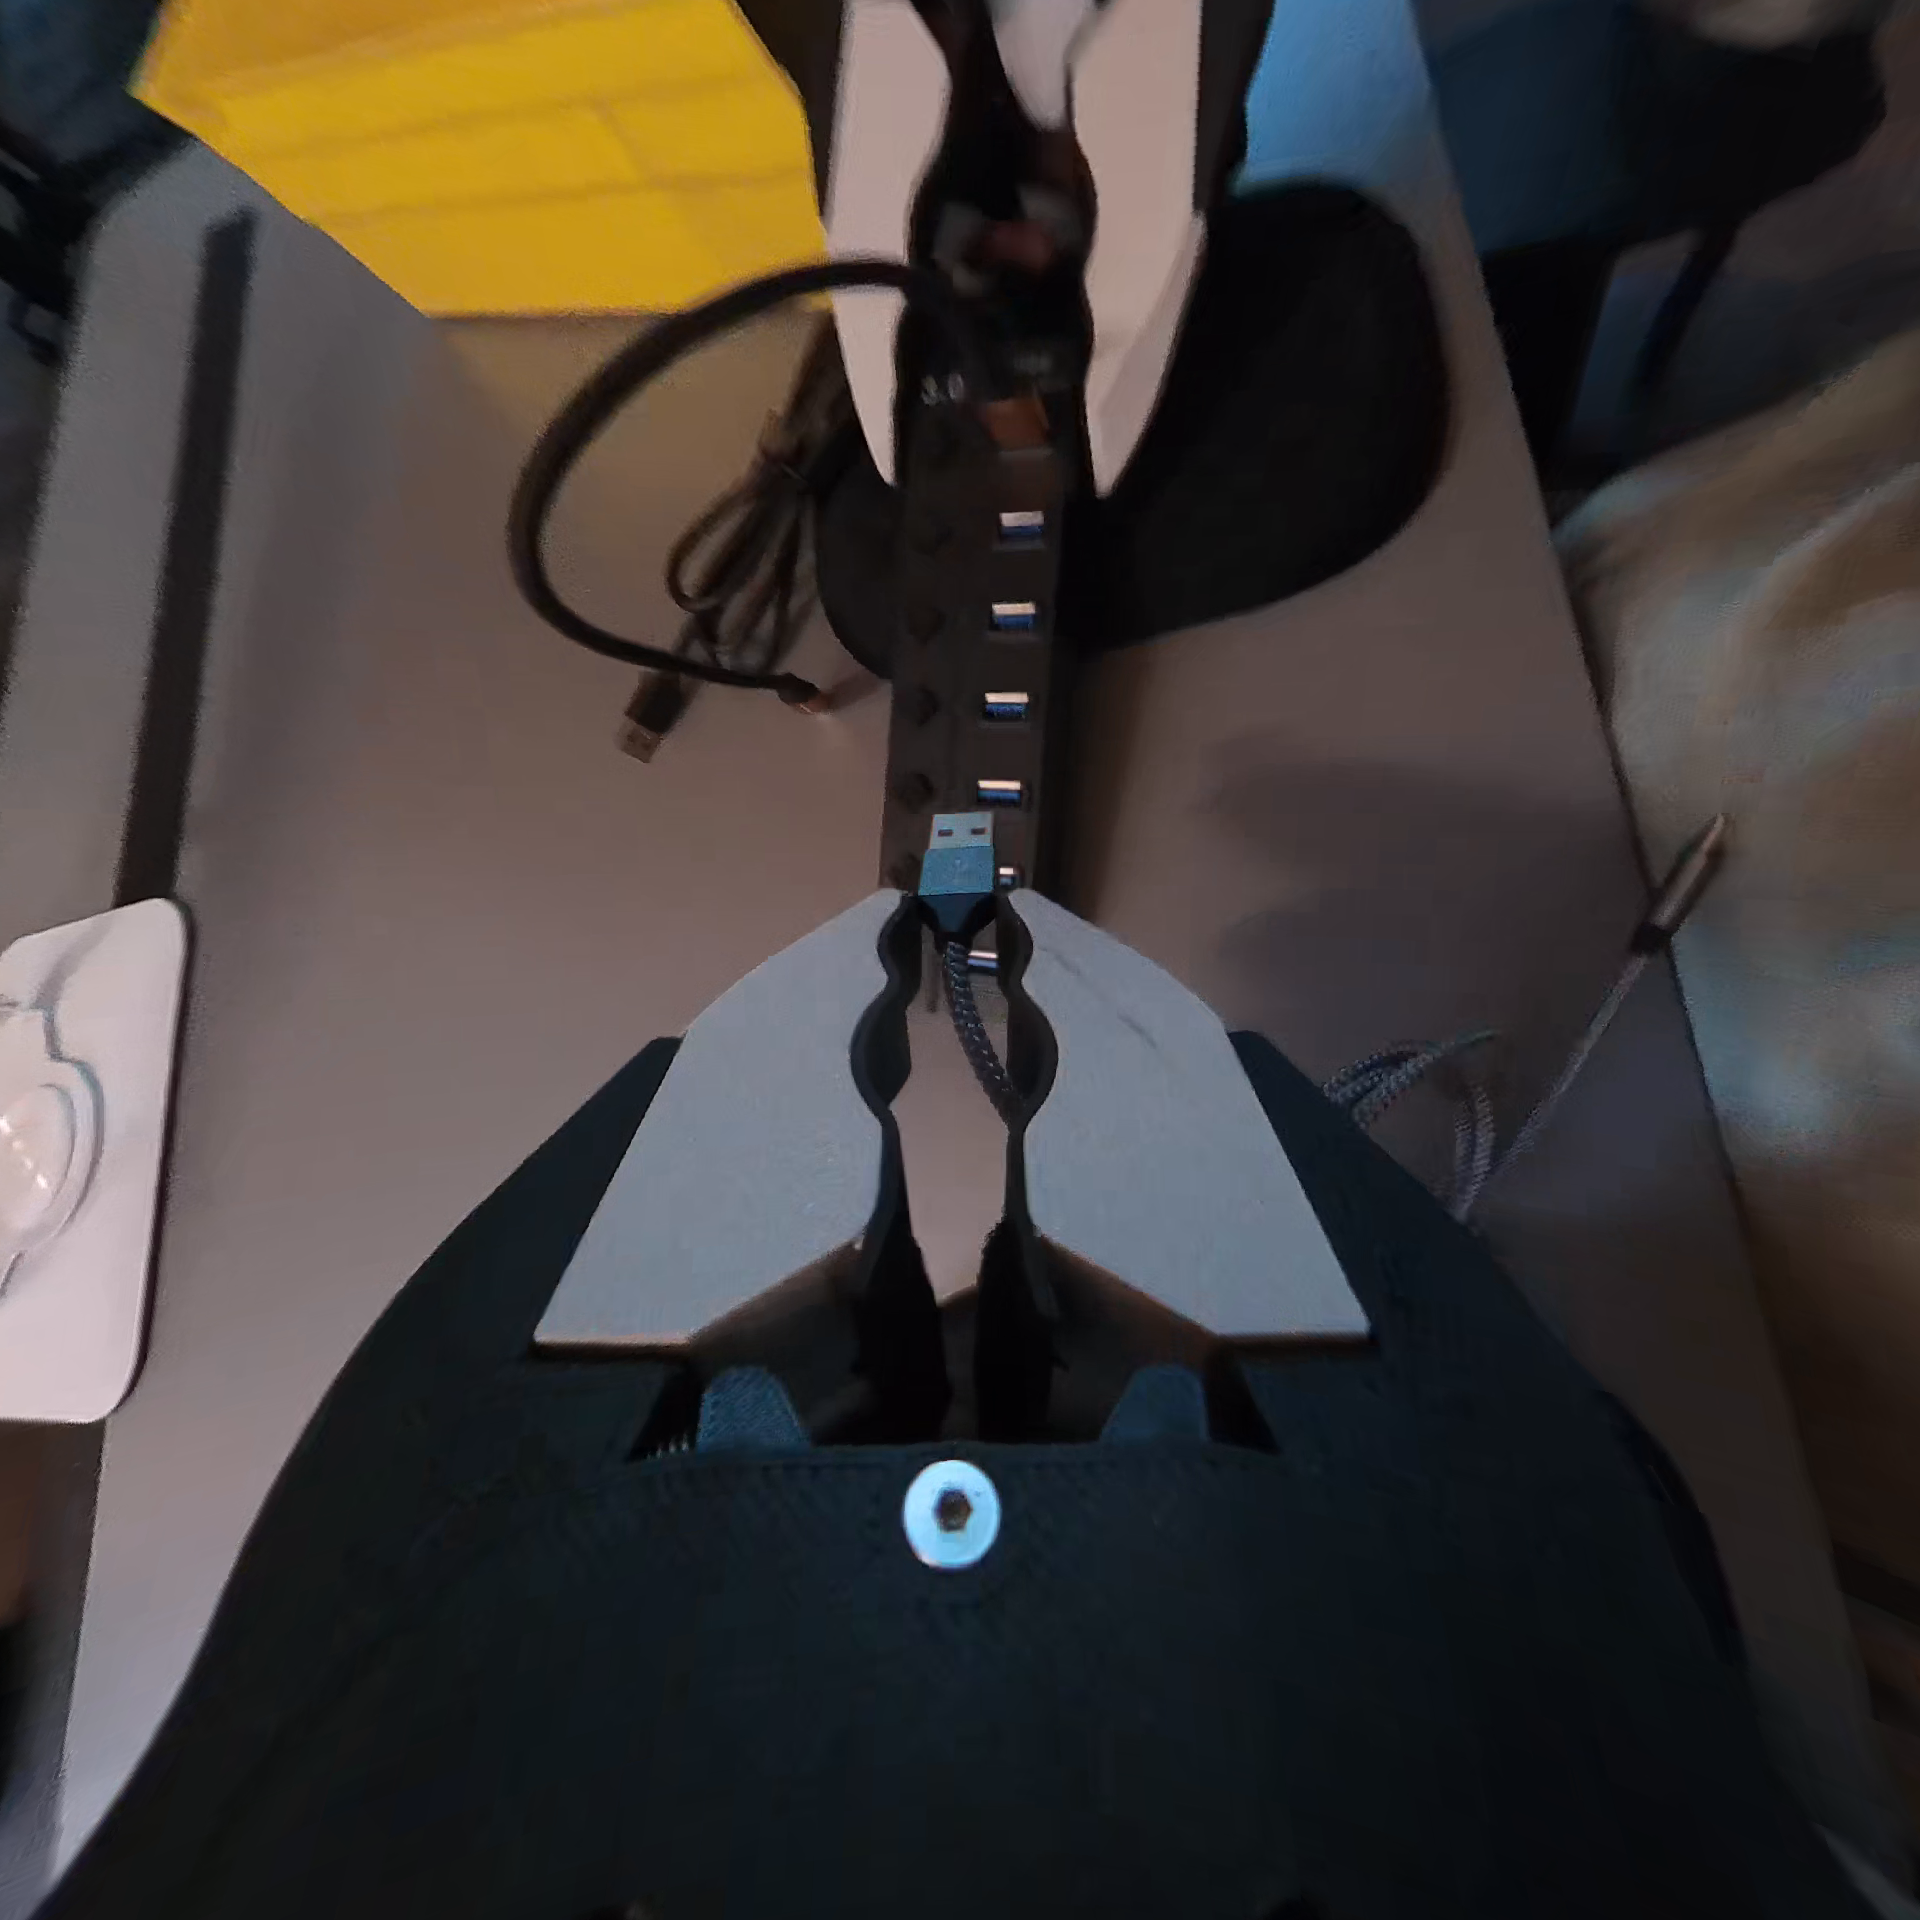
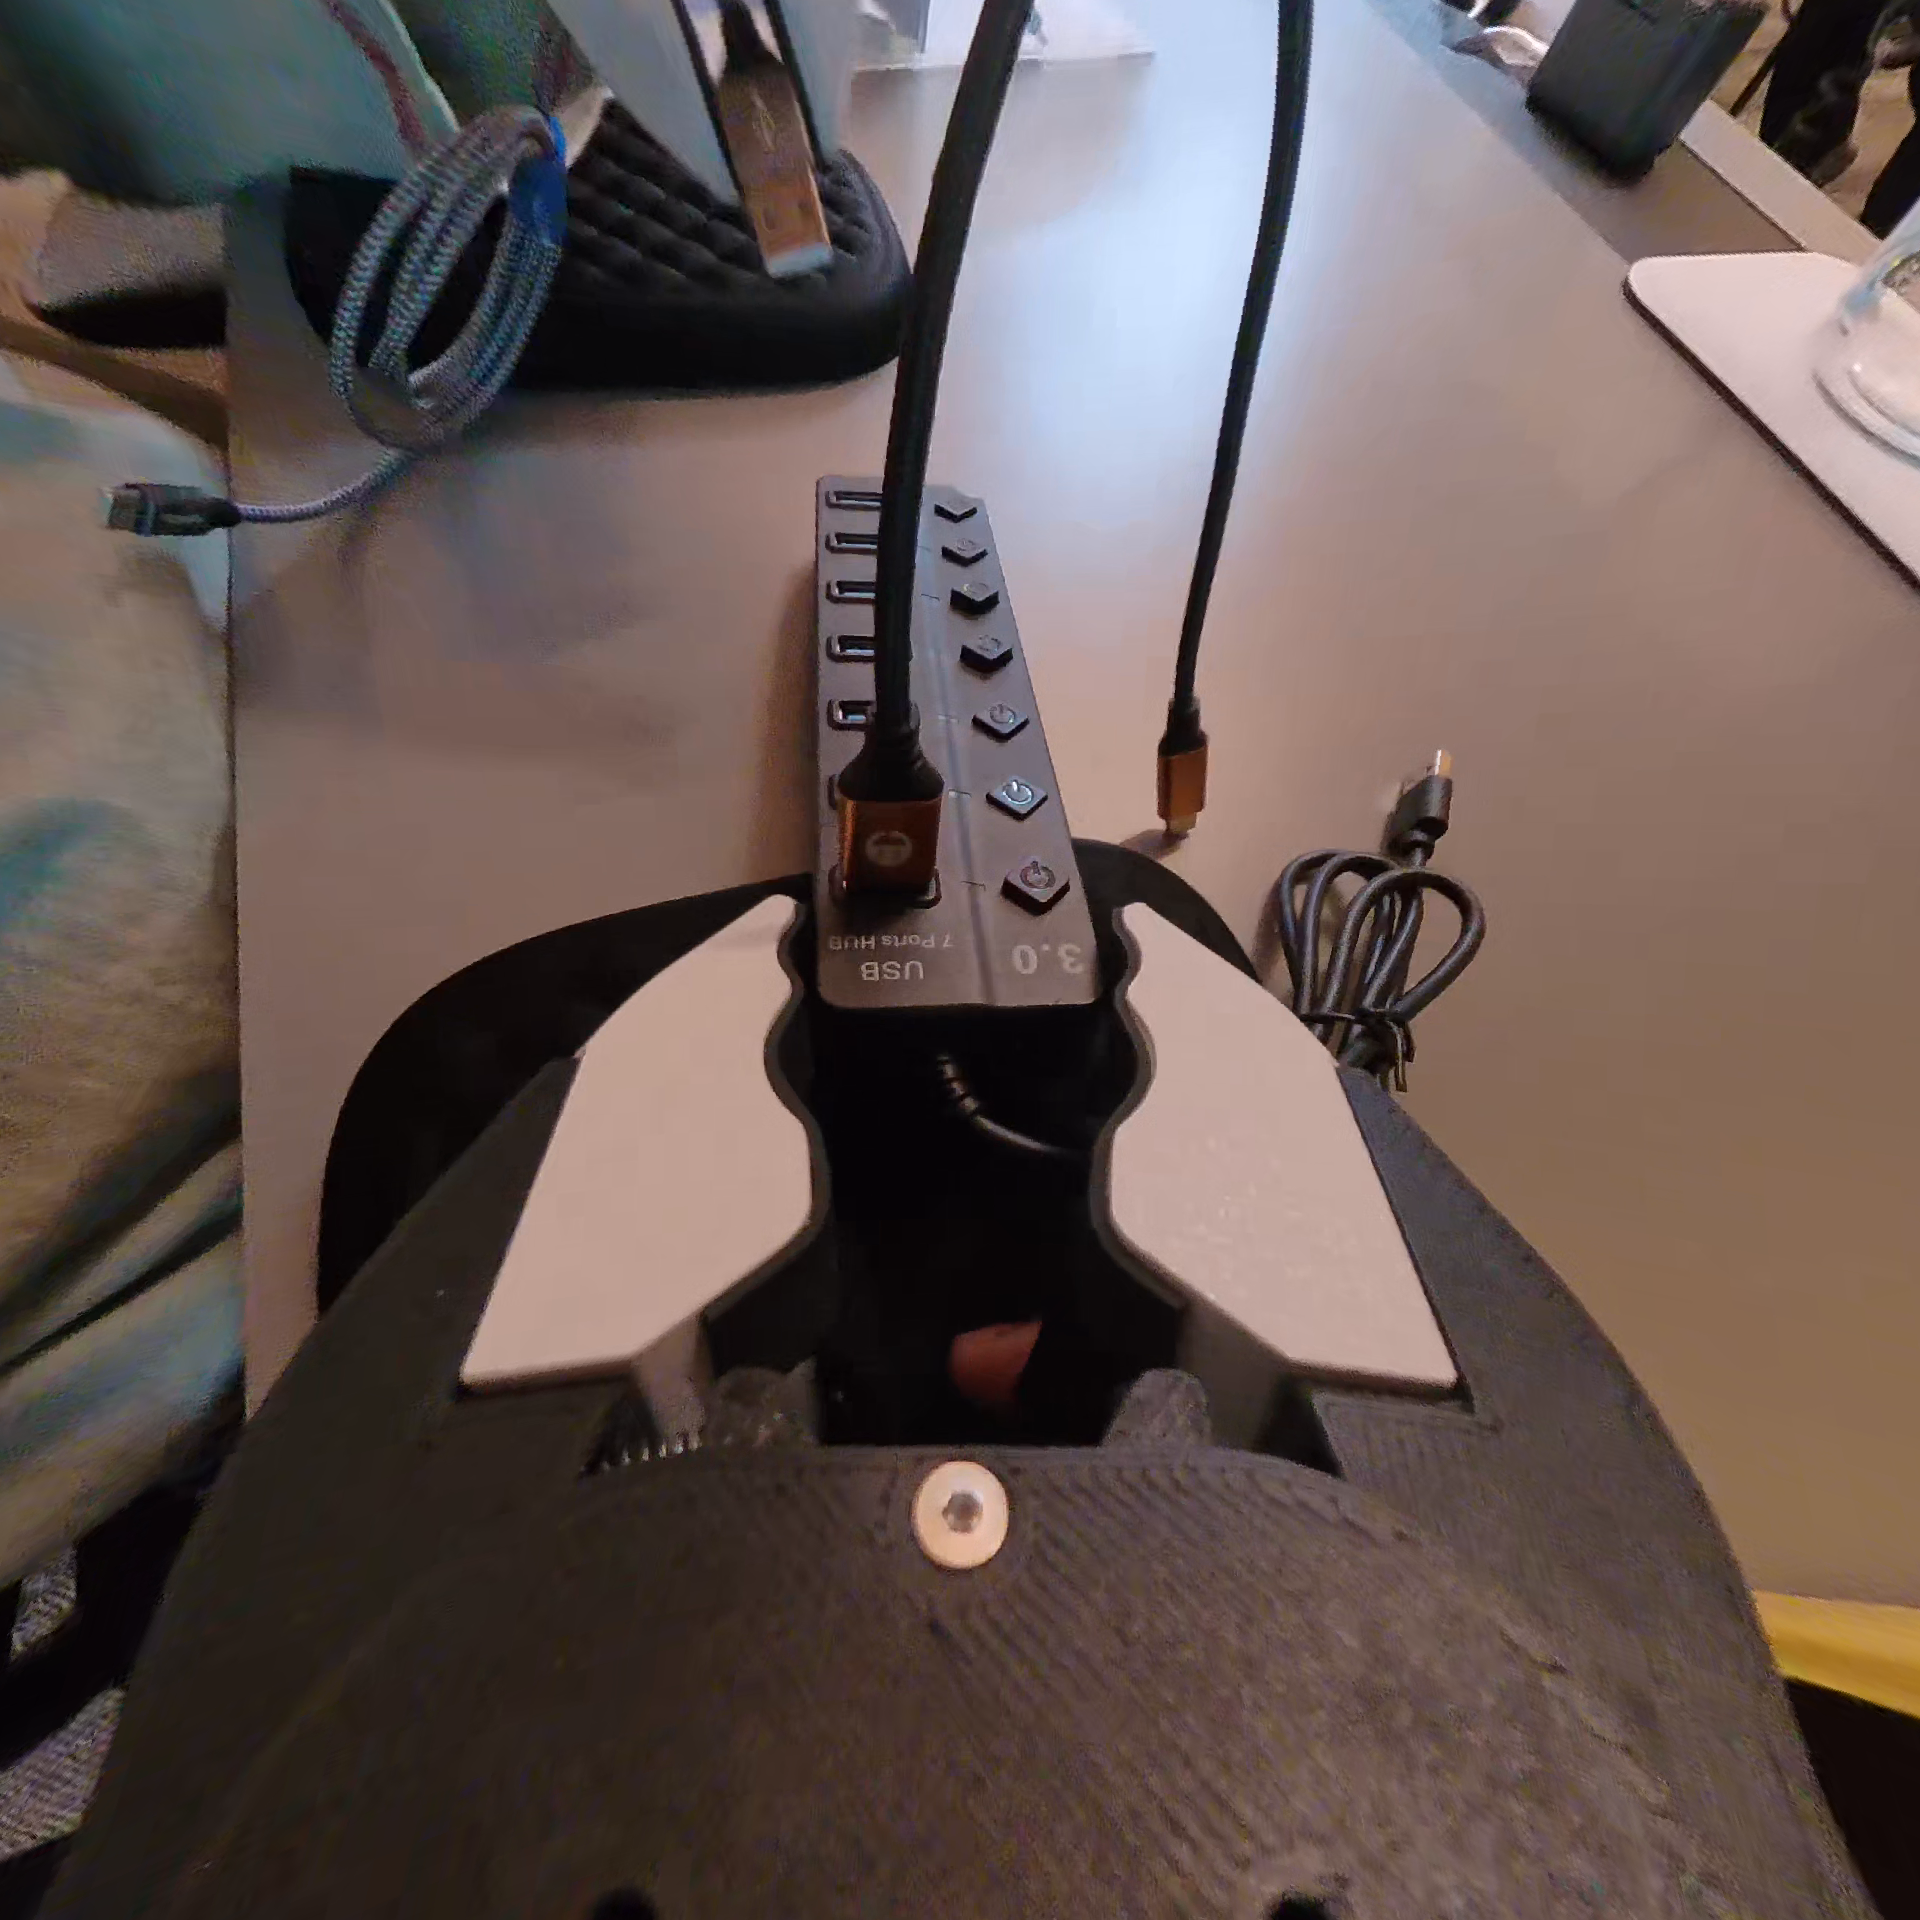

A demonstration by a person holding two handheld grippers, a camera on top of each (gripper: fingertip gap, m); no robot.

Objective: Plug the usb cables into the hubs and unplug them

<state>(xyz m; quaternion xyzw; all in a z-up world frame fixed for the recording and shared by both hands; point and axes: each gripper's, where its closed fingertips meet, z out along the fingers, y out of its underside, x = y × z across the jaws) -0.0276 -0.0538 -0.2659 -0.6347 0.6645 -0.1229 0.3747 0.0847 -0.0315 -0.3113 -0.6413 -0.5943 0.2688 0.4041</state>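
A long black USB hub (image 1: 1003, 665) with a row of blue ports lies on the grey table (image 1: 416, 935). My left gripper (image 1: 956, 904) is shut on a blue-grey USB plug (image 1: 958, 868) with a braided cable, held just over the hub's near end, not inserted. My right gripper (image 2: 961, 925) is shut on the hub (image 2: 935, 644) at its labelled end; it also shows in the left wrist view (image 1: 995, 478). A black cable's copper plug (image 2: 888, 831) sits in the port nearest my right gripper. Its other copper end (image 2: 1182, 774) hangs beside the hub.
A bundled black cable (image 2: 1371, 956) lies right of the hub. The braided cable's coil (image 2: 447, 270) hangs at the table's left edge. A white coaster with a glass (image 2: 1766, 343) stands far right. A yellow object (image 1: 499, 145) sits behind the hub.
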